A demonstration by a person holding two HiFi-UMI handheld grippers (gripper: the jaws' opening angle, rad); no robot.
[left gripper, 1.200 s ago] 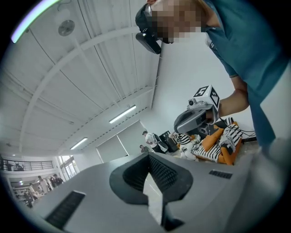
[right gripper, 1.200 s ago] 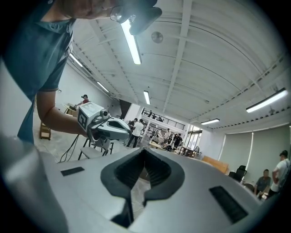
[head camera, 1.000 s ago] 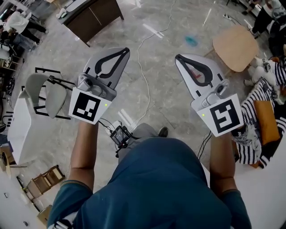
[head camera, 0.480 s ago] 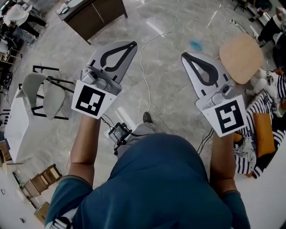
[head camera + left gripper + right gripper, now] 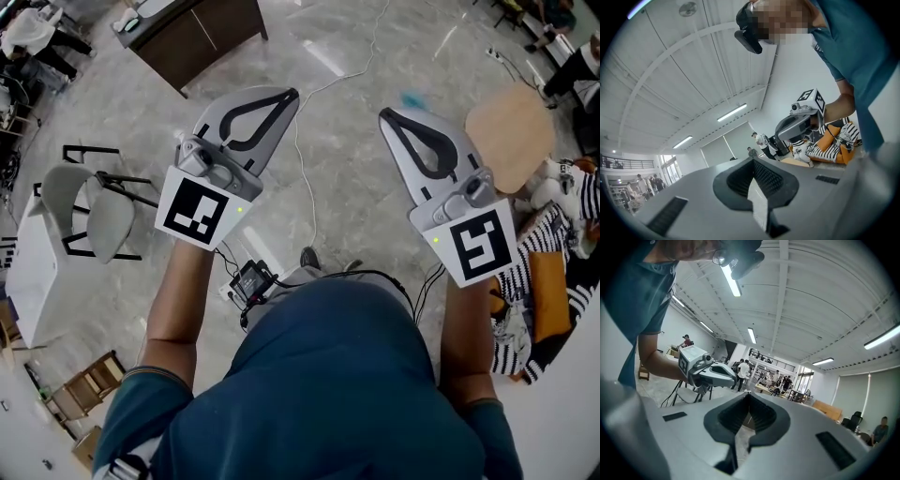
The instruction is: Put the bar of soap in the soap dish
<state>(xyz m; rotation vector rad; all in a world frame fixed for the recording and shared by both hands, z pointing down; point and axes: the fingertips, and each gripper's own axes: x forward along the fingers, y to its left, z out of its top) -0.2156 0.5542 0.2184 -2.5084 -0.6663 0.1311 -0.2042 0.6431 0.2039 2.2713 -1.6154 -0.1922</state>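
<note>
No bar of soap and no soap dish shows in any view. In the head view my left gripper [image 5: 289, 95] and my right gripper [image 5: 384, 115] are held out side by side over a marble floor, pointing level. Both are shut, their tips meeting with nothing between them. The left gripper view looks along its closed jaws [image 5: 752, 163] and catches the right gripper [image 5: 797, 125] beside it. Along its own closed jaws [image 5: 748, 395], the right gripper view shows the left gripper [image 5: 712, 374].
A dark wooden cabinet [image 5: 192, 33] stands far left, a grey chair [image 5: 89, 206] and a white table [image 5: 33, 272] at left. A round wooden stool [image 5: 511, 122] and striped cloth [image 5: 553, 262] lie at right. A white cable [image 5: 305, 178] runs across the floor.
The person has walked on across the floor, and the chair, stool and cable have shifted in the view. Both grippers were carried along in the same pose, still shut.
</note>
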